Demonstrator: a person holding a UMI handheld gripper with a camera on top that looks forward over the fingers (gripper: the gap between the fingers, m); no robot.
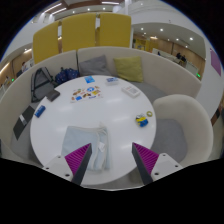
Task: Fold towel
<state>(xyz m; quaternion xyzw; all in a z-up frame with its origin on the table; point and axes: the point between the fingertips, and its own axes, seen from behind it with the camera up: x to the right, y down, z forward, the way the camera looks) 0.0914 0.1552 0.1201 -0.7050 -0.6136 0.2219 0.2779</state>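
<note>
A pale, crumpled towel [97,145] lies on the round white table [110,105], on its near part. My gripper [115,160] is open and holds nothing. The towel's near end sits just inside my left finger [80,158], close to the pink pad, though I cannot tell if they touch. My right finger [150,160] stands well apart from it over bare tabletop. How far the towel reaches away from the fingers is hard to make out against the white table.
Colourful small items [85,93] and a white box [131,90] lie on the far half of the table, and a small blue-and-yellow thing [143,120] lies at the right. A white chair [185,120] stands right, a dark chair [45,85] left, with yellow panels [80,35] behind.
</note>
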